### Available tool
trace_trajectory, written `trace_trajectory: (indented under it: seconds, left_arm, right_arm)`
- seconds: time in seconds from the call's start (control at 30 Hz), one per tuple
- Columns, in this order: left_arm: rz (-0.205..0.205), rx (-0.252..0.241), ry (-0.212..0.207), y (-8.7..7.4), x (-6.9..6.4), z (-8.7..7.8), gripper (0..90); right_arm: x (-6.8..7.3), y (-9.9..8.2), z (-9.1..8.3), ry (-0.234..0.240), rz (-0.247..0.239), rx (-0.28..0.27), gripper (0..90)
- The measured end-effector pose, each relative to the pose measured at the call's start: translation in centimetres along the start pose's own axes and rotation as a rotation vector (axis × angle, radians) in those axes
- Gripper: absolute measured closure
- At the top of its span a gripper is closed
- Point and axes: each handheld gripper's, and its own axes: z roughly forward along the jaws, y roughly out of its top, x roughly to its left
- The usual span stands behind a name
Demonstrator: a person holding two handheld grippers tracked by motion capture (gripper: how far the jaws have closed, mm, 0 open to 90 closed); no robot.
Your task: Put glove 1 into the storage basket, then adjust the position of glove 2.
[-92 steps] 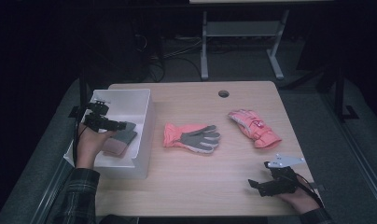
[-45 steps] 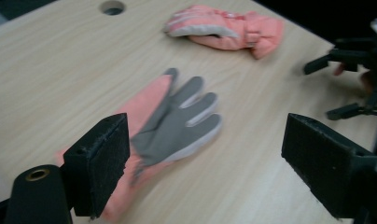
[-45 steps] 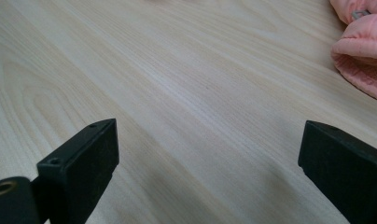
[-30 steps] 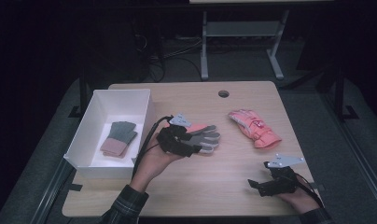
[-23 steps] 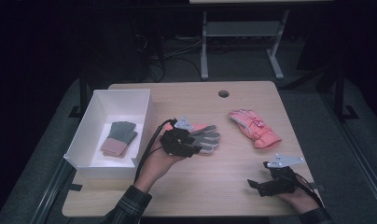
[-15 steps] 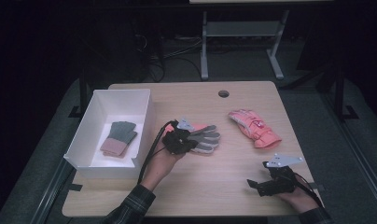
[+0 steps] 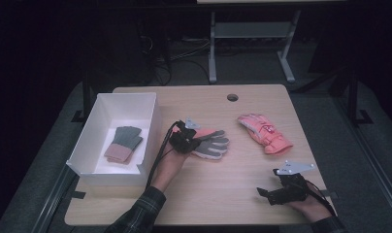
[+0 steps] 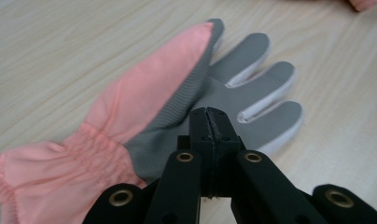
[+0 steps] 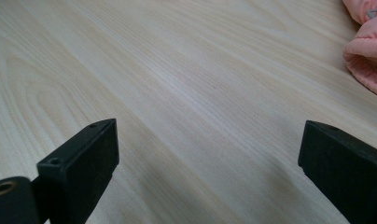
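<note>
Fingers of the left gripper (image 8: 209, 122) are clamped together on the grey palm of the glove (image 8: 186, 93). Those of the right gripper (image 9: 210, 163) stand wide apart over the near right of the table (image 9: 177, 70).

Jaws pressed together — over pink-grey glove (image 8: 186, 93).

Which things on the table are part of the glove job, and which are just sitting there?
Part of the job:
- left gripper, jaws shut on the pink and grey glove
- white box with the grey and pink glove inside
- pink glove, lying farther right

Just sitting there:
- right gripper, jaws open, holding nothing
- round hole in the table
</note>
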Motion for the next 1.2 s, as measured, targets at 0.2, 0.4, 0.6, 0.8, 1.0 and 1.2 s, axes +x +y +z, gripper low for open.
trace_trajectory:
  seconds: [0.2, 0.4, 0.6, 0.8, 1.0, 1.2]
  left_arm:
    - [-0.016, 0.009, 0.032, -0.1, 1.0, 0.7, 89.7]
    - [-0.025, 0.022, 0.042, -0.3, 1.5, 1.2, 89.7]
    - [-0.04, 0.037, 0.024, -0.6, 1.8, 1.7, 89.8]
    - [-0.045, 0.05, -0.013, -0.6, 1.2, 1.6, 89.8]
    - [-0.002, 0.076, -0.067, -0.3, 0.0, 1.5, 89.9]
    - [0.012, 0.091, -0.134, -0.2, -1.2, 1.5, 89.9]
  right_arm:
    - [-0.1, 0.0, 0.0, 0.001, -0.007, -0.001, 4.8]
    - [-0.1, 0.0, 0.0, 0.003, -0.006, -0.004, 4.8]
    - [-0.2, 0.0, 0.1, 0.001, -0.005, -0.001, 4.8]
    - [-0.1, -0.1, 0.1, 0.003, -0.009, 0.002, 4.8]
    - [-0.1, -0.1, -0.1, 0.002, -0.008, -0.004, 4.8]
    - [0.0, -0.1, 0.0, 0.002, -0.007, -0.001, 4.8]
